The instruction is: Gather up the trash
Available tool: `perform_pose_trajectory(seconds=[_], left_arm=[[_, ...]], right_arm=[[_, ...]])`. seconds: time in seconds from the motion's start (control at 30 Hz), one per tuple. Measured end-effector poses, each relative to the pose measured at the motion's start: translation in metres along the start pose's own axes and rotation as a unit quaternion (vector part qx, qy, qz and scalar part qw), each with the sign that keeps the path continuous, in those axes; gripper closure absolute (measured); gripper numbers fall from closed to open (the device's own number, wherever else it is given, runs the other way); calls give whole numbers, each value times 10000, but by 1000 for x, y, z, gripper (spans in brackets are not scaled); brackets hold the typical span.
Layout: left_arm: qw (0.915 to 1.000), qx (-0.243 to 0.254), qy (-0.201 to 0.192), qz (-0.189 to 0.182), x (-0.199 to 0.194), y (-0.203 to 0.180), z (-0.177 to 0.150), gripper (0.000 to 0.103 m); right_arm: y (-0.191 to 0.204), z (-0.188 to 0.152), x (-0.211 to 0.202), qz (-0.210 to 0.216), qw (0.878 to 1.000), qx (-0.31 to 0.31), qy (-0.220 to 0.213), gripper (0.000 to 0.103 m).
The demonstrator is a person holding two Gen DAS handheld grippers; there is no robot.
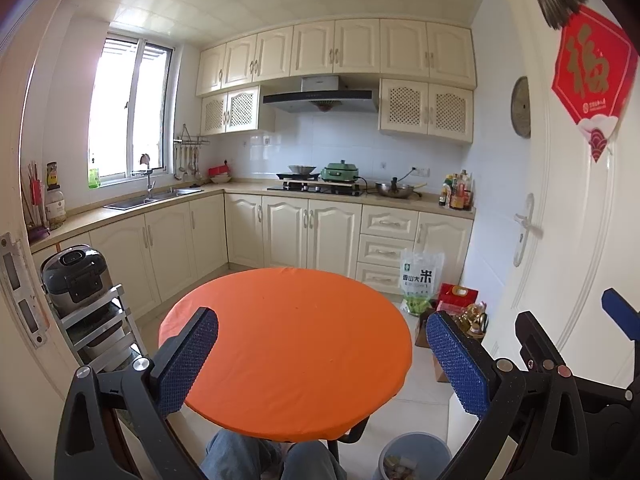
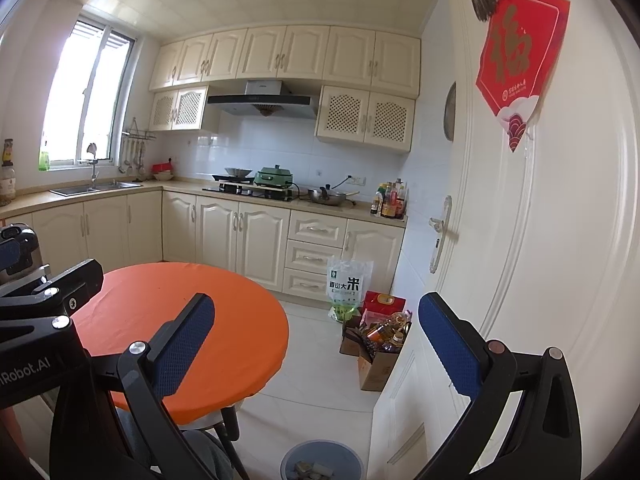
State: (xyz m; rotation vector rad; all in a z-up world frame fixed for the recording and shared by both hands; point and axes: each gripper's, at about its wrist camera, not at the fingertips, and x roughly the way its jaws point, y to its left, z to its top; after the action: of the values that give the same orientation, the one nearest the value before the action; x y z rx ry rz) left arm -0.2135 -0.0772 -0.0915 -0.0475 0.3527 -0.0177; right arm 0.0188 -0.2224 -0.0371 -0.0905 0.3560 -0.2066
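Observation:
A round table with an orange cloth point(image 1: 288, 344) stands in front of me, its top bare. My left gripper point(image 1: 320, 356) is held open above the near edge of the orange table, nothing between its blue pads. My right gripper point(image 2: 316, 340) is open too, raised to the right of the table point(image 2: 180, 320) over the white floor. A blue-grey trash bin point(image 1: 414, 458) sits on the floor below, right of the table, with several scraps inside; the right wrist view shows the bin point(image 2: 322, 462) at the bottom edge. The right gripper's frame point(image 1: 560, 360) shows at the right of the left wrist view.
A person's knees in jeans point(image 1: 272, 460) are under the table's near edge. A rice bag point(image 2: 348, 284), a red box point(image 2: 382, 302) and an open carton of bottles point(image 2: 380, 344) stand by the white door point(image 2: 540, 240). A rice cooker point(image 1: 74, 276) sits on a metal rack at left. Cabinets line the back.

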Motion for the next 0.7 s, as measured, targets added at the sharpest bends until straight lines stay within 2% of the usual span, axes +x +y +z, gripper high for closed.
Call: perform_pose_trajectory(seconds=[0.7], left_arm=[[10000, 68, 2, 48, 11, -11, -1, 1]], right_arm=[[-6, -4, 5, 54, 9998, 171, 79, 0]])
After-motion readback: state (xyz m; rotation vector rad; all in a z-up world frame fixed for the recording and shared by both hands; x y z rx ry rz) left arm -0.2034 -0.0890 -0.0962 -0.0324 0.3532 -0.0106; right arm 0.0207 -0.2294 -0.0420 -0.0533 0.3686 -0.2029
